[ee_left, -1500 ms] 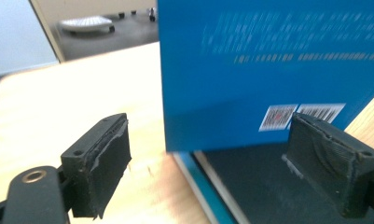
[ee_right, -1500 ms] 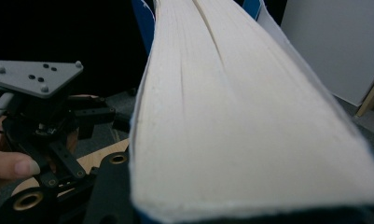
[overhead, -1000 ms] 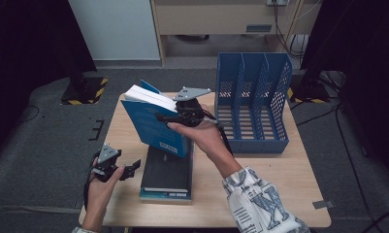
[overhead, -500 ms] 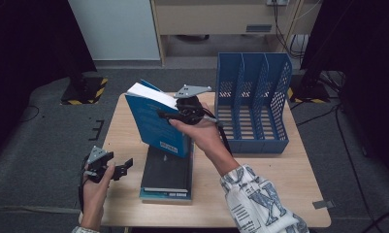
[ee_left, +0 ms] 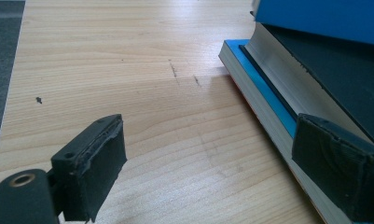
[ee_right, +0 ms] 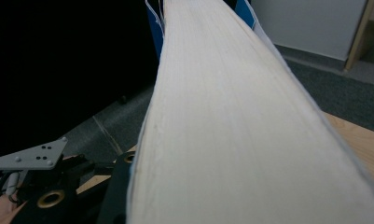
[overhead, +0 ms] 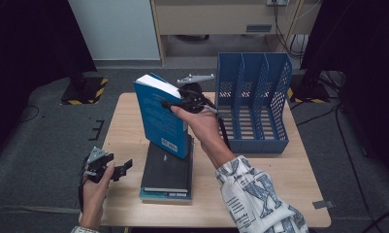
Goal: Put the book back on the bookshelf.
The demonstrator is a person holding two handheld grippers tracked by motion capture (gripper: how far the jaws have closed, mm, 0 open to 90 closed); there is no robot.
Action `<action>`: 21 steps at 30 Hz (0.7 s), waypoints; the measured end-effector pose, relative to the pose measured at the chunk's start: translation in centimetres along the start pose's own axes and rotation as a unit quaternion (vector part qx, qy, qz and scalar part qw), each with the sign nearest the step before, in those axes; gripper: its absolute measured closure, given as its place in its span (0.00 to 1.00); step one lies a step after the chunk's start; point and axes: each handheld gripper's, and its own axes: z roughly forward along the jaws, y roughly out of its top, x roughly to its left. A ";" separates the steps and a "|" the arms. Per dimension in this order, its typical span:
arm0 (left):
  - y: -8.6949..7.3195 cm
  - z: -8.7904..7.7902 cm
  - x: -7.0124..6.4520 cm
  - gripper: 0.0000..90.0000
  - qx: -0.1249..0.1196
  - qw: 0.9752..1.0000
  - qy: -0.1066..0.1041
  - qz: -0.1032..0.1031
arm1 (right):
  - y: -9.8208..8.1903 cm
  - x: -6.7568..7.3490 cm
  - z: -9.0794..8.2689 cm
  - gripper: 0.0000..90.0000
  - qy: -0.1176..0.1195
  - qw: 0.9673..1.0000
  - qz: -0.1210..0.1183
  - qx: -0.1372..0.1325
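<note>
The right hand-held gripper (overhead: 175,104) pinches a blue book (overhead: 164,118) near its top edge, one black jaw lying across the front cover. Its jaws have just been closing, with the book between them. The book stands nearly upright, tilted a little, its lower corner resting on a stack of two books (overhead: 166,172) that lies flat on the wooden bench (overhead: 260,174). In the right gripper view the pale page edges of the blue book (ee_right: 231,121) run up the middle of the frame, with the left hand-held gripper (ee_right: 89,184) far below at the lower left.

The top book of the stack has a black cover; the one under it shows a blue edge. Just right of the held book stands a blue slotted file rack (overhead: 252,104) at the bench's far right.

The left hand-held gripper (overhead: 124,167) hovers at the bench's near left edge, jaws spread wide with nothing between them. In the left gripper view its pads (ee_left: 103,163) frame bare wood, the stack (ee_left: 287,98) just beside the right pad.
</note>
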 end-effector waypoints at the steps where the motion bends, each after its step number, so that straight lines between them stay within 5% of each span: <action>1: 0.0 0.0 0.0 0.10 0.000 1.000 0.000 0.000 | 0.0 0.0 0.0 0.67 0.000 1.000 0.000 0.000; 2: 0.0 0.1 0.0 0.10 0.003 1.000 0.000 -0.002 | 0.3 -0.3 -0.4 0.67 -0.009 1.000 0.018 0.004; 8: 0.0 0.4 -0.2 0.10 0.011 1.000 -0.001 0.001 | 0.6 -1.6 -2.2 0.67 -0.037 0.998 0.041 0.004; 21: -0.3 0.6 -0.2 0.10 0.027 1.000 0.003 0.005 | 1.4 -4.1 -6.5 0.67 -0.082 0.995 0.061 -0.019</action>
